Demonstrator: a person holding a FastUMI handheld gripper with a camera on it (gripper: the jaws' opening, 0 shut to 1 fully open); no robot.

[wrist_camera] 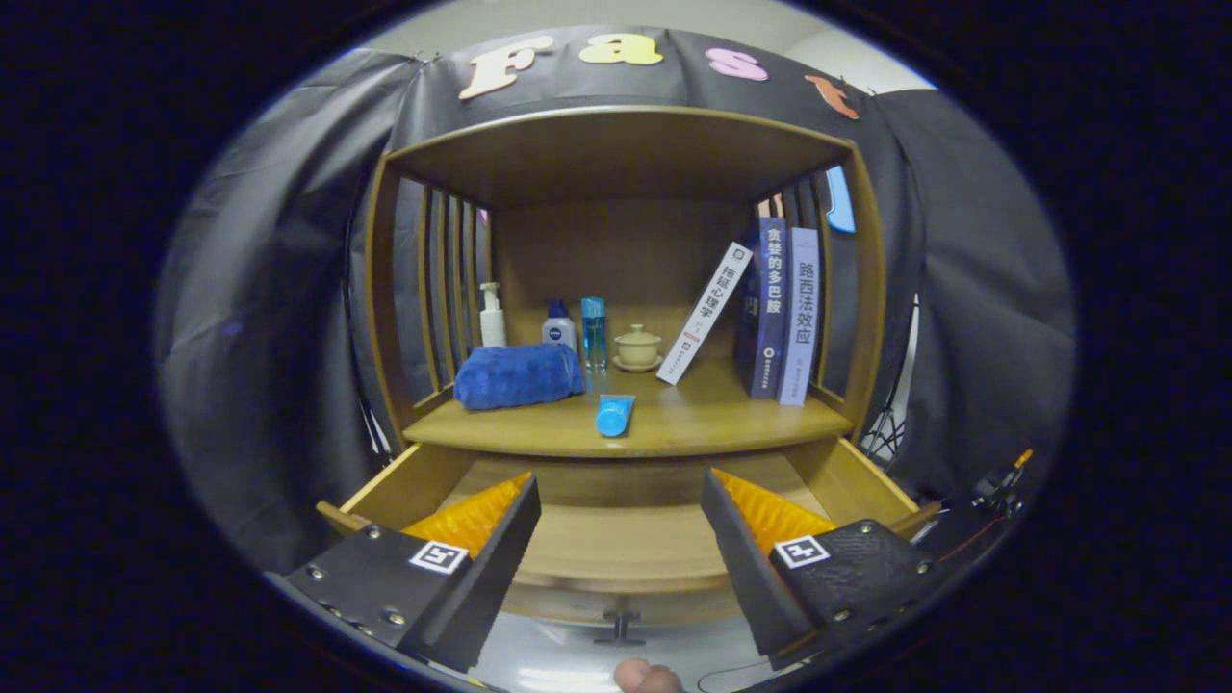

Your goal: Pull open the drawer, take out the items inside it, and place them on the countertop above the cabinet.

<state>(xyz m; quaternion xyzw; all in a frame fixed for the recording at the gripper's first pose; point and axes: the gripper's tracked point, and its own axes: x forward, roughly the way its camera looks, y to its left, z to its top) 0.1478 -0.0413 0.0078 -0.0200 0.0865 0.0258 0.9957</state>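
The wooden drawer [616,539] under the cabinet stands pulled open, and the part of its inside that I see holds nothing. My gripper [619,493] hangs open above the drawer with nothing between its fingers. On the countertop [712,409] beyond the fingers lies a blue tube [614,415] near the front edge, cap toward me. A folded blue towel [518,375] rests to its left. The drawer's small dark handle [620,628] shows at its front, below the fingers.
Behind the towel stand a white pump bottle [492,316], a small blue-capped bottle [558,328] and a clear blue bottle [594,333]. A lidded tea cup [637,347] sits mid-shelf. A white book [704,313] leans on two upright books [782,310] at the right. Slatted cabinet sides flank the shelf.
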